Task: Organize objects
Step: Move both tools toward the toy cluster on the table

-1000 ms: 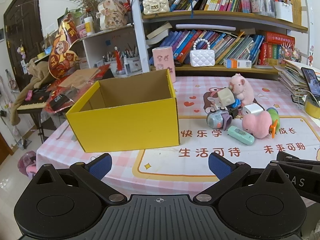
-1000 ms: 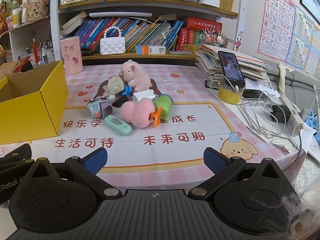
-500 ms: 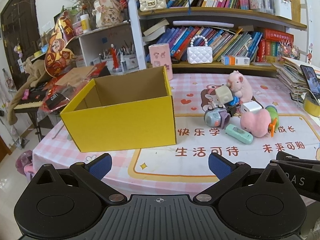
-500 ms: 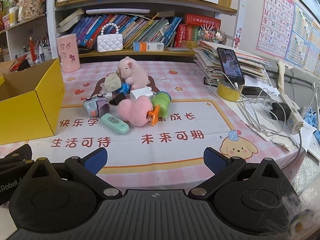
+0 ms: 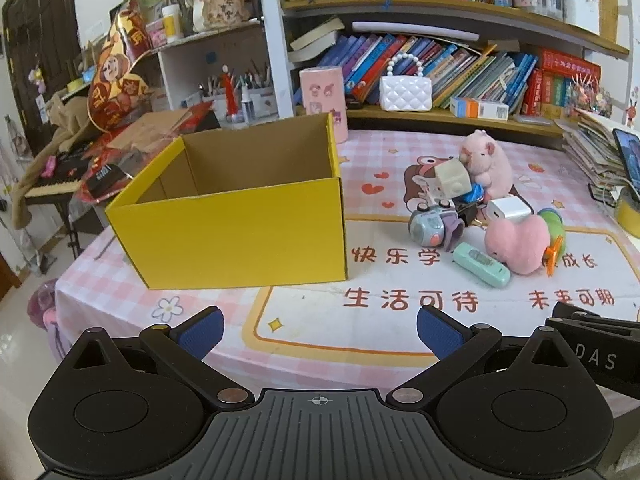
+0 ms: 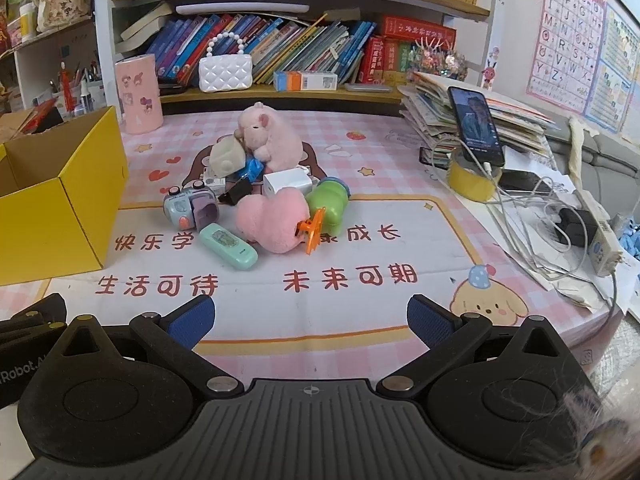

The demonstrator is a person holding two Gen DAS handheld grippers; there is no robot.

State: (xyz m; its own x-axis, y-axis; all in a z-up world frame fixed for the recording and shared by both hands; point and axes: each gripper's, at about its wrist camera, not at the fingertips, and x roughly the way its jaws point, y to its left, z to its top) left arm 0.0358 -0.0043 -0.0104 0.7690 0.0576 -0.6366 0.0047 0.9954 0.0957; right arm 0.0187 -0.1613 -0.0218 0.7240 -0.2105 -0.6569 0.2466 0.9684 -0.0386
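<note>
Crowded bookshelves (image 5: 460,32) (alphabet poster (image 6: 560,28) beside).

Yellow box (image 5: 240,232) sitting on pink-checked tablecloth (image 6: 380,148); pink heart plush (image 6: 276,220), mint-green remote (image 6: 228,246), orange clip (image 6: 314,230) showing.

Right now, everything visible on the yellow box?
The yellow box is an open-topped rectangular carton, bright yellow outside and plain brown cardboard inside, with no lid or flaps showing. It stands upright on the pink checked tablecloth, left of the toy pile. The part of its interior that shows holds nothing. Nothing touches it but the cloth beneath; both grippers hang short of it, open.
</note>
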